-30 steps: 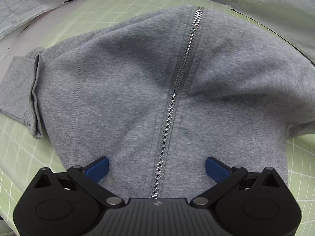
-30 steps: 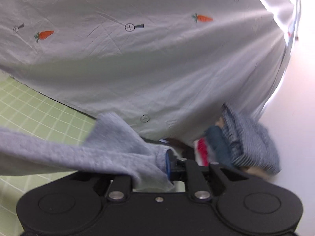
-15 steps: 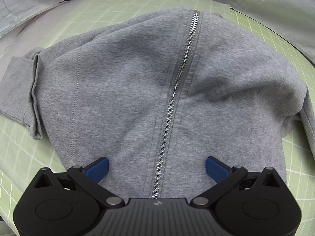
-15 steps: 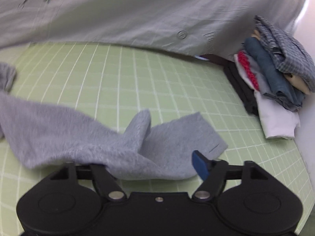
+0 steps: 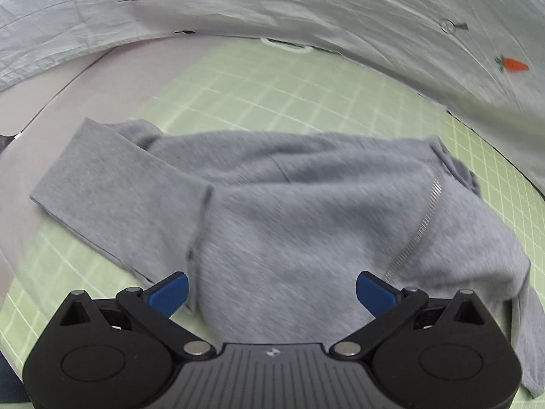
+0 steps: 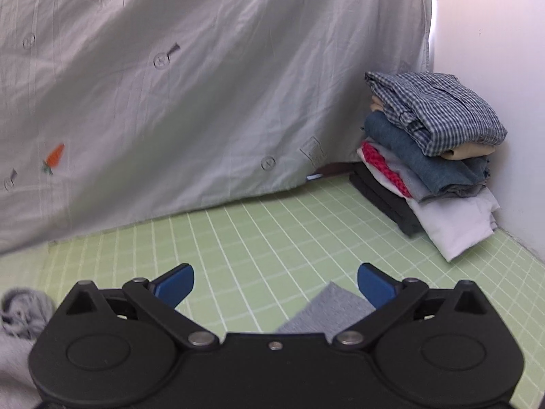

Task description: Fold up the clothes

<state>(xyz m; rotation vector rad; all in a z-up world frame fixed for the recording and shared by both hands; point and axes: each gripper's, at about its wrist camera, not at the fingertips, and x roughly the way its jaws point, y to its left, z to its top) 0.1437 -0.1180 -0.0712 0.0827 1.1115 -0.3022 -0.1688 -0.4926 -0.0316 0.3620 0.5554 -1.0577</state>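
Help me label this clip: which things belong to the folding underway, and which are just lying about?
In the job: grey zip jacket, left claw and right claw, both open.
Lying about: stack of folded clothes, carrot-print sheet, green grid mat.

The right claw [image 6: 275, 284] gapes empty over the green mat [image 6: 272, 225], a grey sleeve [image 6: 327, 310] beneath.

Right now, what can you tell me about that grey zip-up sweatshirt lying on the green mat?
The grey zip-up sweatshirt looks like soft heathered fleece with a silvery metal zipper running down its front. It lies rumpled and bunched on the green gridded mat, one sleeve spread flat toward the left and overhanging the mat's edge. The left gripper hovers open above it, its blue fingers gripping nothing.
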